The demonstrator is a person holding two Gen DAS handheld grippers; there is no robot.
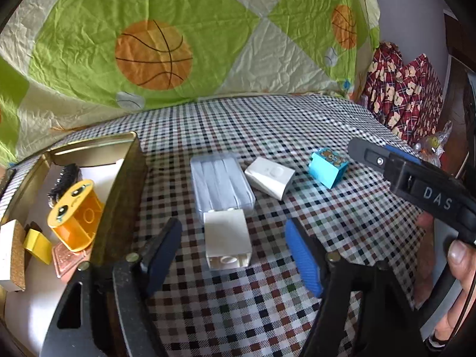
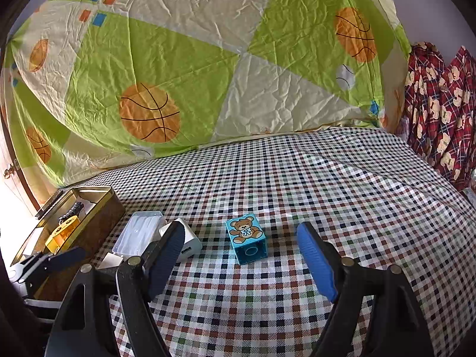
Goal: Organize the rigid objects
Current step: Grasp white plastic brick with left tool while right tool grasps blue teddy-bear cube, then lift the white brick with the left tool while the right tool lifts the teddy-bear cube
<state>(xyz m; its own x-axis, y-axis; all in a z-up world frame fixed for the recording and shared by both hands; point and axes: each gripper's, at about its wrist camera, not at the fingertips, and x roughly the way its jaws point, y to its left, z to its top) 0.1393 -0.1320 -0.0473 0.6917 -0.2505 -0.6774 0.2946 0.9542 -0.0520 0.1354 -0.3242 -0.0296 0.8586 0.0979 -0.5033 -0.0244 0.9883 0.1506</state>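
Left claw [image 1: 233,250]: jaws apart, straddling white block [image 1: 227,242] on checked worktop [image 1: 342,238], pads not touching. Right claw [image 2: 241,255]: jaws apart, blue bear block [image 2: 246,238] between, untouched. Advice: centre pads on flat sides, then carry to tin [image 1: 119,184].

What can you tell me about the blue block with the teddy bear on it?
The blue block is a small turquoise toy brick, plastic by its look, with a brown teddy bear printed on one face. It lies tipped on the checked cloth, its bear face up and its hollow underside with a round tube facing the right wrist camera. Nothing touches it but the cloth. It sits ahead of the open right tool, between the lines of its fingers.
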